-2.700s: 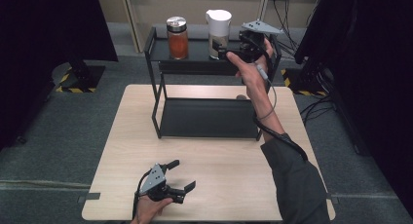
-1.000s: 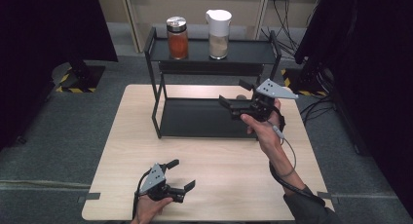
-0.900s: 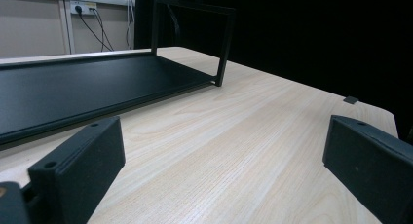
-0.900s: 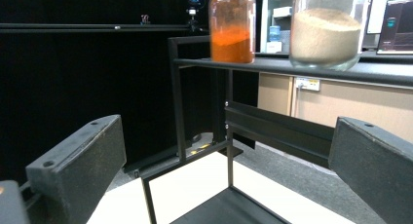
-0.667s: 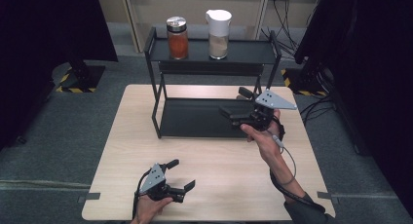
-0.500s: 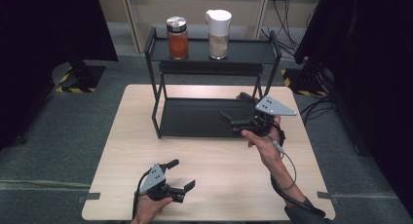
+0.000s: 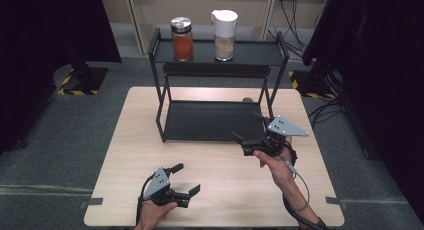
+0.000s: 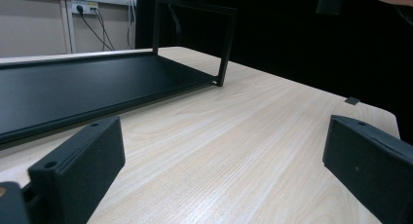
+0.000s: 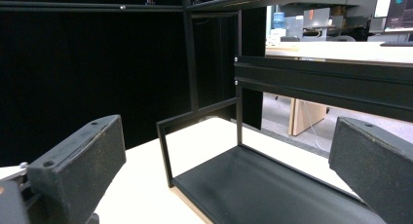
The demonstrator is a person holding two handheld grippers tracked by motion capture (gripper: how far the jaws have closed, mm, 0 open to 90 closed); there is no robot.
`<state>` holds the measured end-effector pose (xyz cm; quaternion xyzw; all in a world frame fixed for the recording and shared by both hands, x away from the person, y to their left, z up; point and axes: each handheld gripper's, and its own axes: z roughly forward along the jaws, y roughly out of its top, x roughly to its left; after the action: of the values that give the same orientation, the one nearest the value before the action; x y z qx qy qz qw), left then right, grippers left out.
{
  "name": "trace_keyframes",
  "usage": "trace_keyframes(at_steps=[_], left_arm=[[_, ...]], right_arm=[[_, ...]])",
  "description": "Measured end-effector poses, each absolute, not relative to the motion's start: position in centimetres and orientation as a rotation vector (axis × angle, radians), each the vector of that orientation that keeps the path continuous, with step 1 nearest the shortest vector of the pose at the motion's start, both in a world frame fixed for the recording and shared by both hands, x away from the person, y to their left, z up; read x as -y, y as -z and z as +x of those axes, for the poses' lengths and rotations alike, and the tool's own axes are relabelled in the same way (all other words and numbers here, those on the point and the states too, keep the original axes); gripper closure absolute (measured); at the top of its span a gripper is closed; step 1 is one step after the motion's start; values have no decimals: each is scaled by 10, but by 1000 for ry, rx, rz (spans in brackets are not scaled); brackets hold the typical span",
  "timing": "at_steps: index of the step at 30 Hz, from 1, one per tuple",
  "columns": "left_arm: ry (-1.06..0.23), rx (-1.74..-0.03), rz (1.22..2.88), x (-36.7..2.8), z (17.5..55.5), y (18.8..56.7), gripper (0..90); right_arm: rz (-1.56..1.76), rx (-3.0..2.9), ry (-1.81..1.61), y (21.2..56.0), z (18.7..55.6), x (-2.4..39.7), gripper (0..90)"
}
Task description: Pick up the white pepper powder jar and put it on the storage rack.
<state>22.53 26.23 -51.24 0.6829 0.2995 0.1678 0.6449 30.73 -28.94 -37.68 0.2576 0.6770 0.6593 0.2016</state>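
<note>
A black two-tier rack (image 7: pixel 162 107) stands at the back of the light wooden table (image 7: pixel 135 140). Its top shelf holds a glass jar of orange powder (image 7: pixel 181 38) and a white lidded jug (image 7: pixel 224 34). The lower shelf (image 7: pixel 210 121) is bare. My right gripper (image 7: pixel 247 126) hovers open at the rack's front right corner, empty, facing the lower shelf (image 9: pixel 272 190). My left gripper (image 7: pixel 186 178) rests open near the table's front edge, with nothing between its jaws. In the left gripper view its pads (image 8: pixel 78 165) frame bare tabletop, with the rack's lower shelf (image 8: pixel 73 87) beyond.
Dark curtains and grey floor surround the table. Cables (image 7: pixel 295 10) run along the wall at the back right. Small tape marks (image 7: pixel 332 200) sit at the table's front corners. Bare wood lies between the two grippers.
My right gripper has come down from beside the white jug on the top shelf to the rack's front right corner, open and empty. The left gripper has stayed put.
</note>
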Motion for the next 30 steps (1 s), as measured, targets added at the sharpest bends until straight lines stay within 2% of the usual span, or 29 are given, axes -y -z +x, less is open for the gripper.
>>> trace_keyframes(at_steps=[30], left_arm=[[-386, -684, 1553, -263, 225, 512, 9]], right_arm=[[759, -1976, -1820, 435, 263, 293, 4]])
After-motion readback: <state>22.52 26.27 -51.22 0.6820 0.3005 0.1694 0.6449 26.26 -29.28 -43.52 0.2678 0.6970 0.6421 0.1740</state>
